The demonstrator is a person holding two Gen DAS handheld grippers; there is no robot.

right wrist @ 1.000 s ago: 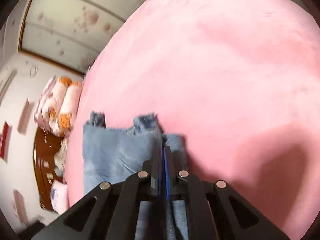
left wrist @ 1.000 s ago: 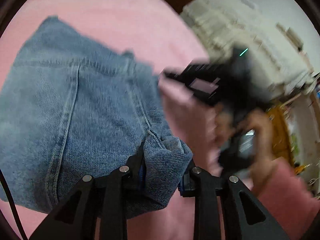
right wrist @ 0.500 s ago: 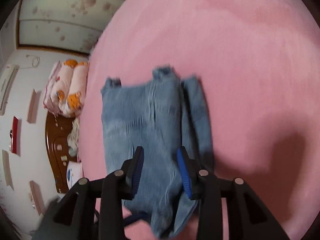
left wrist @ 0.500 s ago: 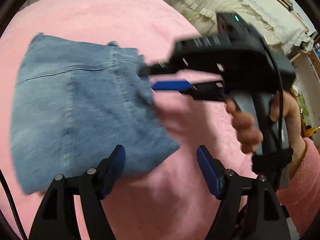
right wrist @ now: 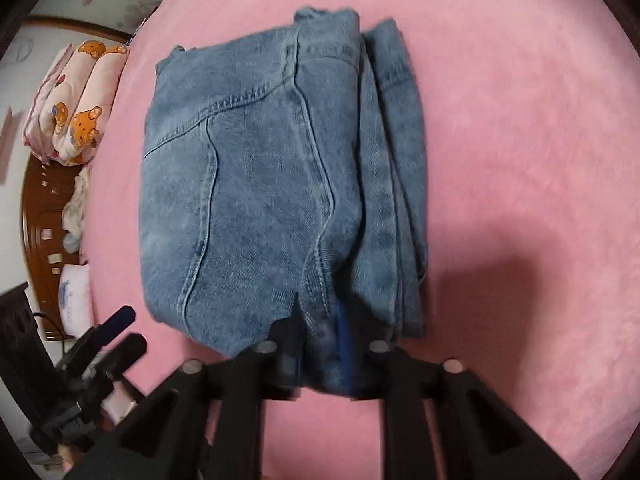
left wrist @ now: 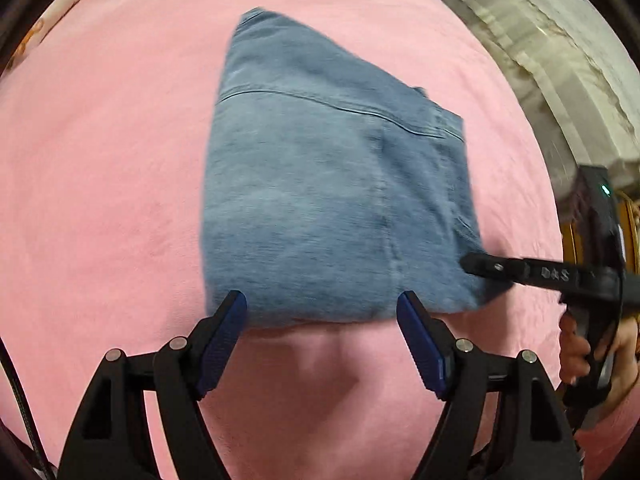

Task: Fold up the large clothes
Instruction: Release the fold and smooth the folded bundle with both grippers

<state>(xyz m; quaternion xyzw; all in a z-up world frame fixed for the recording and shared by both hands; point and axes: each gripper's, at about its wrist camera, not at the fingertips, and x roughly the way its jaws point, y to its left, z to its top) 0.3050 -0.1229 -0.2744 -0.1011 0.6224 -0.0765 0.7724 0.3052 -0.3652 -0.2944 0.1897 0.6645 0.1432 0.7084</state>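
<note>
Jaws apart, left gripper (left wrist: 320, 336) faces folded jeans (left wrist: 332, 200).

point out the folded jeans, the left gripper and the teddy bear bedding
folded jeans (right wrist: 248, 200): right wrist view, on the top denim panel.
left gripper (left wrist: 320, 344): left wrist view, midway between its open blue-padded fingertips.
teddy bear bedding (right wrist: 80, 112): right wrist view, on the rolled printed fabric.

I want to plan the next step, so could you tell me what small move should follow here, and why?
Probably open the right claw and draw it back: the jeans already lie folded on the pink blanket, the left claw is open and off them, and only the right one grips the near edge.
</note>
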